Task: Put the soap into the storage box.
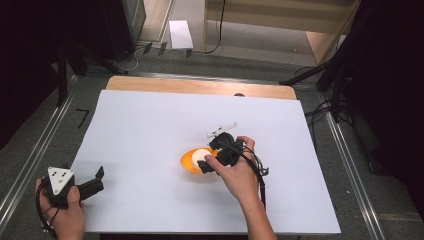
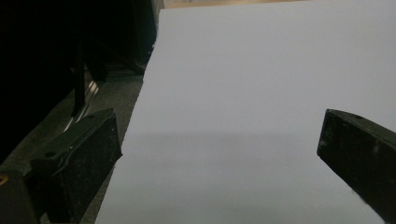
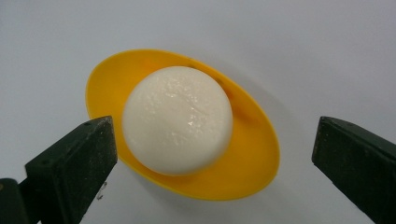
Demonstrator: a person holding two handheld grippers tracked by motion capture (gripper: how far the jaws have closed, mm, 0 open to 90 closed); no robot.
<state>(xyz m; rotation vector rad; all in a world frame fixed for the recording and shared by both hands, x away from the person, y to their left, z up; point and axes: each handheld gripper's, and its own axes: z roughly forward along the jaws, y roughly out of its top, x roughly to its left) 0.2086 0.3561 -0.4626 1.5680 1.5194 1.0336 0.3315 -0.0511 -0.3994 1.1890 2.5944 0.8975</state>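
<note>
Two grippers in view: I read one at each side of the table (image 1: 150, 115), each held in a person's hand.
Work surface: a white sheet (image 1: 150, 130) covers most of the table; a strip of bare wood shows along the far edge.
Yellow dish (image 3: 243, 158): a shallow oval dish, resting on the white sheet right of centre in the high view.
White ball (image 3: 177, 119): a round, pale, slightly glossy ball, seated inside the yellow dish and touching its floor; it sits toward one end of the oval.
Right gripper (image 3: 212, 154): I see it poised above the yellow dish, angled down at it. In the right gripper view the dish and ball lie between the fingers.
Right fingers (image 3: 77, 163): spread wide, one on either side of the dish, holding nothing; neither finger touches the ball as far as I can tell.
Right hand (image 1: 240, 175): wrapped around the gripper body, forearm entering from the bottom edge, black cable trailing beside the wrist.
Left gripper (image 1: 97, 180): at the near left corner of the sheet, well apart from the dish, pointing across the table.
Left fingers (image 2: 79, 158): spread wide, with bare white sheet between them, holding nothing.
Left hand (image 1: 65, 210): gripping the body, grey three-cornered plate on top.
</note>
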